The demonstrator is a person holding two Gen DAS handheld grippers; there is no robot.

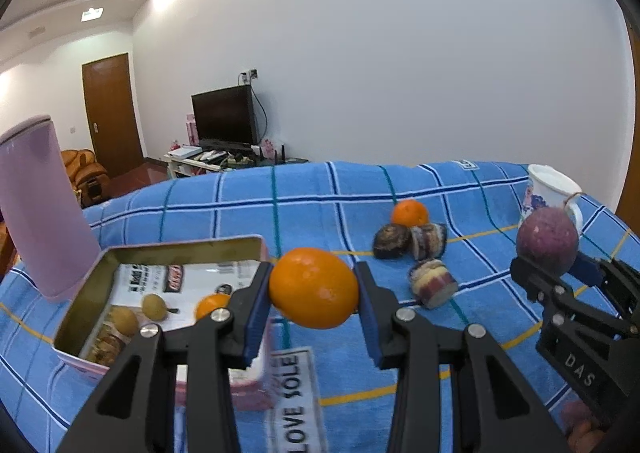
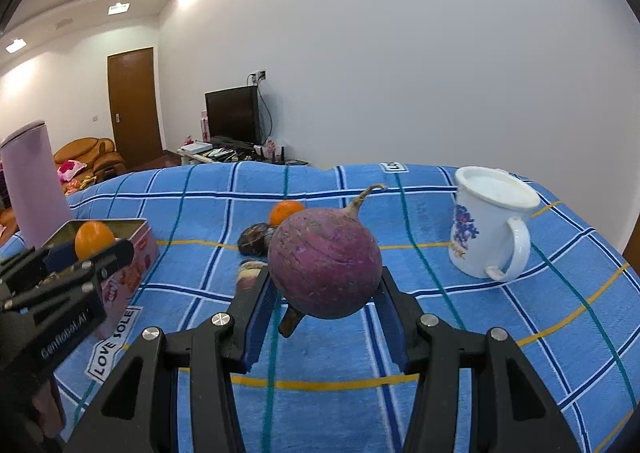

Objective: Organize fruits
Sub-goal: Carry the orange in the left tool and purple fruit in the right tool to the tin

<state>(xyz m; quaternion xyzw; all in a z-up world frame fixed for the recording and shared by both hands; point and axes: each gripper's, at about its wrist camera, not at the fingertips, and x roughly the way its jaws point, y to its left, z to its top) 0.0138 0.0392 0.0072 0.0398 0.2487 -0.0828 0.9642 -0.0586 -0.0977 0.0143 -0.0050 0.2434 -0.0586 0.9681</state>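
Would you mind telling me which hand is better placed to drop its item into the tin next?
Left: its gripper holds the orange beside the open tin; the right gripper is farther away.

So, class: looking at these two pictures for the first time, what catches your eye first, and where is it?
The orange clamped in the left hand-held gripper, beside the open tin. Next, the round purple vegetable gripped in the right hand-held gripper, above the blue checked cloth, with a white mug to its right.
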